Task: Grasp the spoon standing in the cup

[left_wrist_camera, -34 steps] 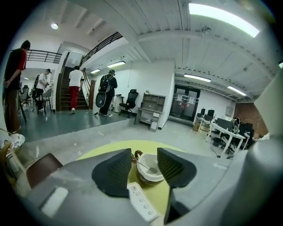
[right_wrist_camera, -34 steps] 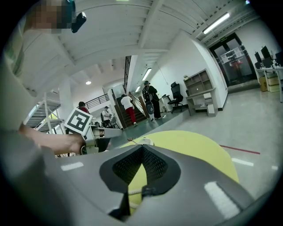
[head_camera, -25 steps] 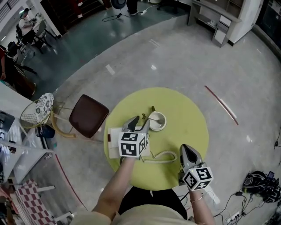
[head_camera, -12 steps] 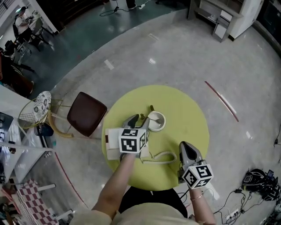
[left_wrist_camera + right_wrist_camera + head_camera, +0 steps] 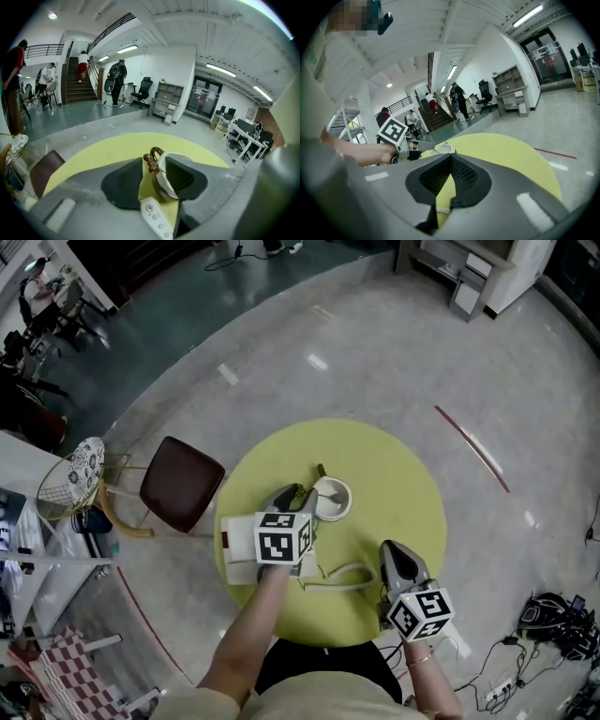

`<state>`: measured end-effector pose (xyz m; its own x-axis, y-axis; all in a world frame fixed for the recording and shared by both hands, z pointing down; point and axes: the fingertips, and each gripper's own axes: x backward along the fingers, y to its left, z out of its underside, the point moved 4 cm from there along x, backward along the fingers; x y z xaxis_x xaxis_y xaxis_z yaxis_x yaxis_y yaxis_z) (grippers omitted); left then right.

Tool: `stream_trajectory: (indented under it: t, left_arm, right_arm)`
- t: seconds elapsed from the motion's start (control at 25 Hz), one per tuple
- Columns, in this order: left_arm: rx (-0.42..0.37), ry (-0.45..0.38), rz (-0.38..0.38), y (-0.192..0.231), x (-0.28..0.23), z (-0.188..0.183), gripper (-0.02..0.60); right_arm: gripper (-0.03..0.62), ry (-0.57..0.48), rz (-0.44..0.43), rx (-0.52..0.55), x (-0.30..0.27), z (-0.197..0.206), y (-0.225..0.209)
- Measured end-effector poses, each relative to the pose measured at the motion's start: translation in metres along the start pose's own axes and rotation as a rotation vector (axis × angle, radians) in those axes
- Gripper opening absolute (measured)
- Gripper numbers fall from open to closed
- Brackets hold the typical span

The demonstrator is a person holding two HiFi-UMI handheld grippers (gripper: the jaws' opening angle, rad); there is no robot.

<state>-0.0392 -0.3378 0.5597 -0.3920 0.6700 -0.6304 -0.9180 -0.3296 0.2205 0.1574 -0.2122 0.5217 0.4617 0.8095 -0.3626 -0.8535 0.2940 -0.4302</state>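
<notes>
**A:** Nearest, the right gripper [image 5: 450, 159] is sitting clenched and empty. What's the left doing?

**B:** The left gripper [image 5: 153, 169] is settling lower, jaws narrowing around the spoon [image 5: 150, 162] but not pinching yet. It's standing in the cup [image 5: 162, 174], so the grasp is nearing.

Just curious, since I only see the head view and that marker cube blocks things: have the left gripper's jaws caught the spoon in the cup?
Observer: Not yet. Its own view shows the left gripper open, jaws just closing slightly, the spoon between them unclamped.
Visitor: Anything underneath?
Observer: A white remote with a red button lies below the jaws.
Visitor: And the other one?
Observer: The right gripper is shut on nothing, per its own view.
</notes>
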Motion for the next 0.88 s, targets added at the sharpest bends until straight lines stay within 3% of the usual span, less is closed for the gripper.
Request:
stream_trajectory:
  t: [0.32, 0.88]
  left_arm:
    - [-0.009, -0.01, -0.009, 0.0, -0.001, -0.005, 0.097]
    - [-0.038, -0.069, 0.037, -0.022, 0.02, -0.016, 0.05]
  right_arm:
    - [-0.002, 0.005, 0.008, -0.002, -0.002, 0.0, 0.0]
    - [-0.002, -0.012, 0.014, 0.006, 0.01, 0.001, 0.009]
